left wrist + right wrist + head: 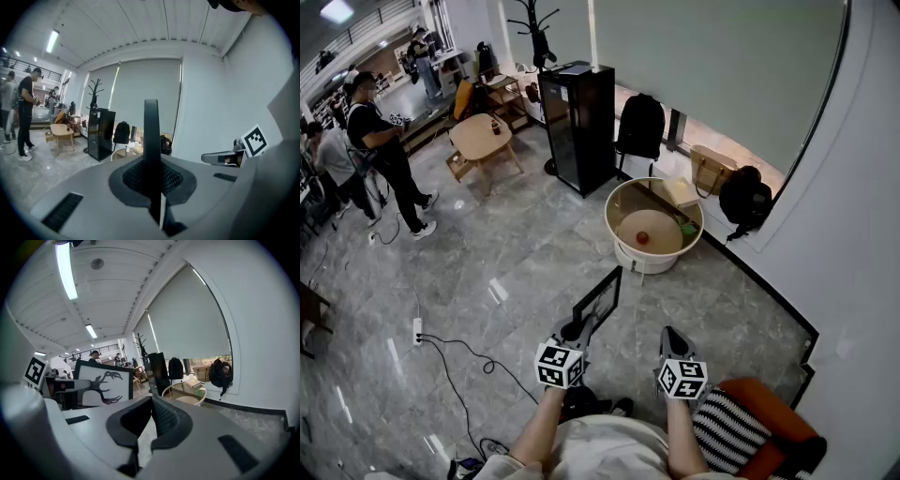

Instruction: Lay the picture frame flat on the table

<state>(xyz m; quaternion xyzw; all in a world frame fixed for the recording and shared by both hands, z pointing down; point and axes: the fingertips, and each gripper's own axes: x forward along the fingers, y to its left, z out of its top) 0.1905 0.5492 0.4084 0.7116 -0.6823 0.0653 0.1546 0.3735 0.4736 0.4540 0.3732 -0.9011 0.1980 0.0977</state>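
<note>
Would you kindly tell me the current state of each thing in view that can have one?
left gripper, fingers shut on the picture frame.
picture frame, held upright in the air, not yet laid flat.
right gripper, fingers shut, nothing between them.
roller blind, lowered most of the way.
ceiling light, on.

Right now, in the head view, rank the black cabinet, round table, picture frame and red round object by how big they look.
1. The black cabinet and the round table: too alike to split.
2. The picture frame, though nearest the camera.
3. The red round object.
</note>
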